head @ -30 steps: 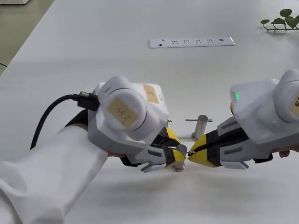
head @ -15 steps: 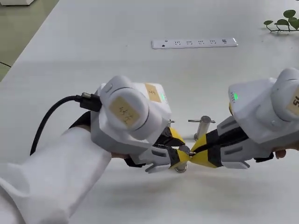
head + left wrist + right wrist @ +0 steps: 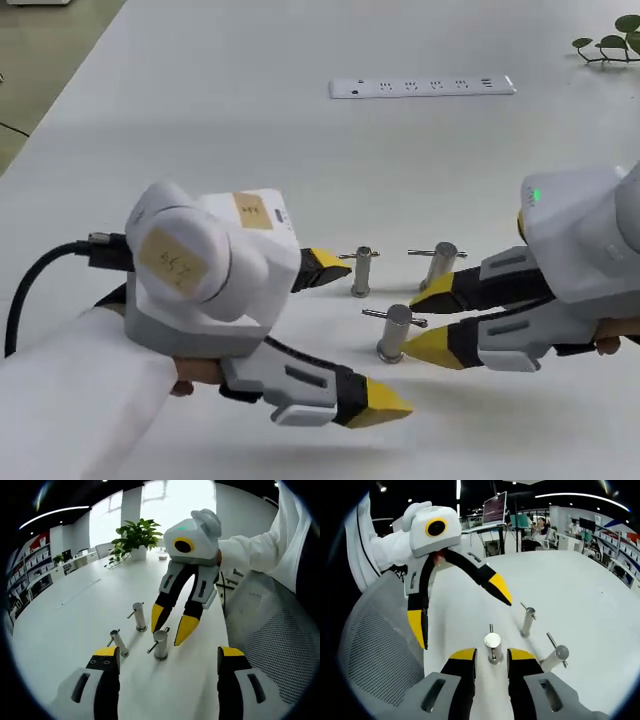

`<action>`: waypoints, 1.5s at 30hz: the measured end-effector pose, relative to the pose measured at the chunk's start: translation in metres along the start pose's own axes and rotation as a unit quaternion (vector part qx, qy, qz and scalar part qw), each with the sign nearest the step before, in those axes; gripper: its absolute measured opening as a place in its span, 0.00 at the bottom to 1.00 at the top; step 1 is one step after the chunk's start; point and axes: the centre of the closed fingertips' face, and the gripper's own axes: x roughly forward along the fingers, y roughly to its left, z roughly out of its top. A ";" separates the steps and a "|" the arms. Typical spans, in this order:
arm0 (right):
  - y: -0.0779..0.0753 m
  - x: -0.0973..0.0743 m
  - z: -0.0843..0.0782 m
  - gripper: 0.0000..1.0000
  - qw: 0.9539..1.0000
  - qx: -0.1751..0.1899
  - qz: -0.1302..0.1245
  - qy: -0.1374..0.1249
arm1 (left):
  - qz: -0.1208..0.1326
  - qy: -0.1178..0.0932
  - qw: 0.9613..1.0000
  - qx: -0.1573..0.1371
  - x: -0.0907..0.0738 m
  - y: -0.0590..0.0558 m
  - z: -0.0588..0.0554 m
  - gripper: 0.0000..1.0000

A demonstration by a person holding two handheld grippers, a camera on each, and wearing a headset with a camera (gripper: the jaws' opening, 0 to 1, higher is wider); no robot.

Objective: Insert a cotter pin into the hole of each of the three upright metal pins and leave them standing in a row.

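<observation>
Right at the front of the white table [image 3: 250,150], the nearest metal pin [image 3: 393,342] stands upright, with a cotter pin [image 3: 378,314] running crosswise through its head. Behind it, two more are up as well: the left rear pin [image 3: 362,278] and the right rear pin [image 3: 438,270], each with its own cross-piece near the top. The three make a loose triangle, not a straight line.

Your right gripper [image 3: 410,322] reaches in from the right with its jaws a little apart. Its yellow tips are just beside the nearest metal pin, and there's nothing pinched between them. In the right gripper view that pin sits just ahead of the gap.

Your left gripper [image 3: 376,335] has its jaws spread wide and holds nothing. One tip is near the left rear pin, the other out toward you.

Your white sleeve [image 3: 70,400] runs up behind it, and a black cable [image 3: 40,280] leaves its back. Far across the table a power strip [image 3: 420,88] lies flat, with green leaves [image 3: 610,45] at the corner.
</observation>
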 end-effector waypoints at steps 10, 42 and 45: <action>-0.002 0.012 0.009 0.17 0.999 0.040 -0.016 -0.034 | 0.006 -0.011 0.999 -0.046 -0.010 -0.006 -0.011 0.92; -0.028 -0.034 -0.015 0.08 0.997 -0.070 0.020 -0.011 | 0.046 -0.035 0.994 -0.092 -0.023 0.001 -0.008 0.91; -0.040 -0.044 -0.025 0.08 0.998 -0.067 0.015 -0.005 | 0.050 -0.035 0.993 -0.097 -0.025 0.001 -0.009 0.91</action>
